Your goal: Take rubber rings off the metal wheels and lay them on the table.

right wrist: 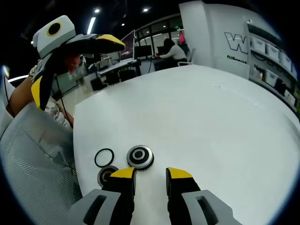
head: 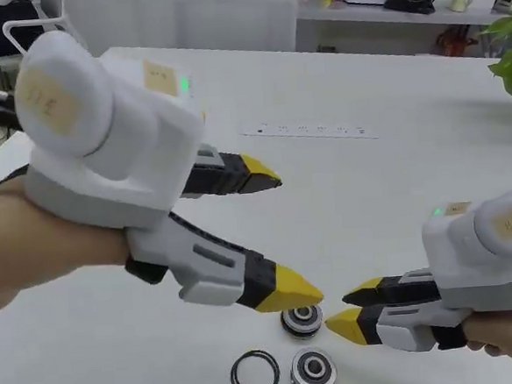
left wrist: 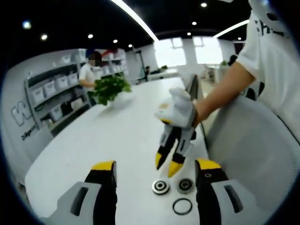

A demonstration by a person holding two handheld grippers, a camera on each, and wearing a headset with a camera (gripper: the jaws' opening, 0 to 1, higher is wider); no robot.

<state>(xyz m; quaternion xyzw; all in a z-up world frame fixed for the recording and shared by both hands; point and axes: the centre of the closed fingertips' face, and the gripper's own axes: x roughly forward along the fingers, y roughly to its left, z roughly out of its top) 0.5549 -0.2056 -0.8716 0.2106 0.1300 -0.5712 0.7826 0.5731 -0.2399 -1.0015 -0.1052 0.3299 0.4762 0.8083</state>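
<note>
Two metal wheels lie near the table's front edge: one (head: 302, 319) by the gripper tips, the other (head: 313, 370) closer to me, dark at its rim. A loose black rubber ring (head: 255, 374) lies flat just left of the nearer wheel. My left gripper (head: 287, 234) hangs above the wheels, open wide and holding nothing. My right gripper (head: 341, 309) is low at the right, open by a narrow gap, its tips beside the farther wheel. The left gripper view has both wheels (left wrist: 160, 186) (left wrist: 184, 185) and the ring (left wrist: 182, 206). The right gripper view has a wheel (right wrist: 140, 156) and the ring (right wrist: 104, 157).
A white power strip (head: 309, 129) lies flat mid-table. Leaves of a potted plant (head: 510, 60) reach in at the far right. A grey mesh chair (right wrist: 33, 154) stands at the table's near edge. A person (left wrist: 91, 70) stands by shelves at the far end.
</note>
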